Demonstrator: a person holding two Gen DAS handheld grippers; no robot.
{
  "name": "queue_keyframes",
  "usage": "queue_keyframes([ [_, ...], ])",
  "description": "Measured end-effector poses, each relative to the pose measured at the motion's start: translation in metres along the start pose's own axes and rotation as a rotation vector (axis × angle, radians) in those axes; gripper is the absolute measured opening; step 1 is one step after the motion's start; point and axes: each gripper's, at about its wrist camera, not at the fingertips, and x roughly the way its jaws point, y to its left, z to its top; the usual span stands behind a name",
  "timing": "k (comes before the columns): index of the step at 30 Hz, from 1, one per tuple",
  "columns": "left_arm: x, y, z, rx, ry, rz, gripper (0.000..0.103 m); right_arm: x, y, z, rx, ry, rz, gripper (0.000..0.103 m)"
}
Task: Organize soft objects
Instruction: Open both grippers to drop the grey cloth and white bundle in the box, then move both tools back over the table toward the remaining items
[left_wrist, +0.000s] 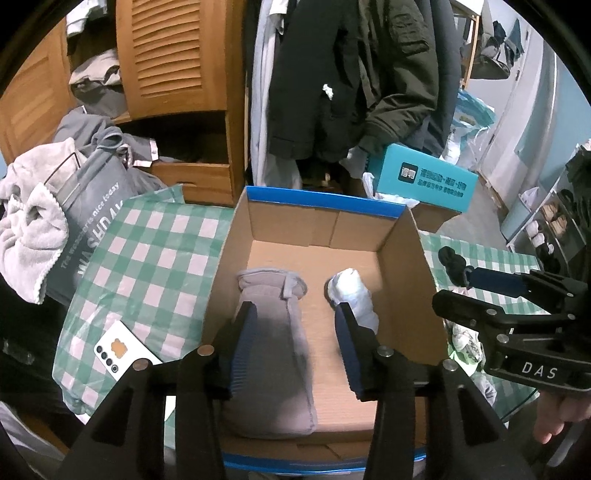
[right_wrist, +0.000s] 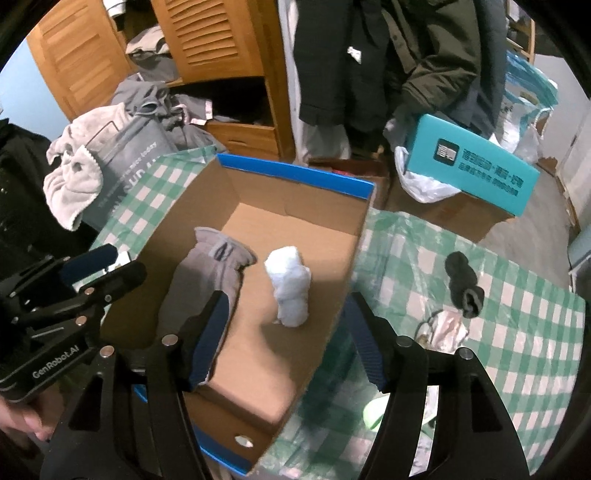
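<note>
I am holding the left gripper (left_wrist: 295, 314) released above the grey glove (left_wrist: 271, 354) in the cardboard box (left_wrist: 325, 225); the right gripper (right_wrist: 286, 306) is hanging released near the white sock roll (right_wrist: 290, 291).

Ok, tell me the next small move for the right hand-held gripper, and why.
Probably swing the right hand-held gripper over to the dark rolled sock on the checked cloth. Its jaws stand open with nothing in them, the grey glove and white bundle already lie in the cardboard box, and that sock remains outside.

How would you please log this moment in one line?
left hand-held gripper open | right hand-held gripper open | grey glove, white roll in box | black sock outside
</note>
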Motion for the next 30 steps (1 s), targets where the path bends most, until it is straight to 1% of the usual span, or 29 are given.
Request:
queue_keyframes([
  [5, 0.003, -0.012, 0.002, 0.005, 0.016, -0.034, 0.049, -0.004, -0.016, -0.008, 0.014, -0.002, -0.031, 0.069],
  [10, 0.004, -0.032, 0.004, 0.029, 0.018, -0.056, 0.055, -0.011, -0.038, -0.018, 0.047, -0.004, -0.054, 0.070],
  [18, 0.010, -0.069, 0.005, 0.094, 0.032, -0.078, 0.056, -0.023, -0.078, -0.039, 0.109, -0.008, -0.092, 0.070],
  [30, 0.028, -0.130, 0.001, 0.175, 0.100, -0.130, 0.057, -0.038, -0.137, -0.071, 0.203, -0.008, -0.140, 0.070],
])
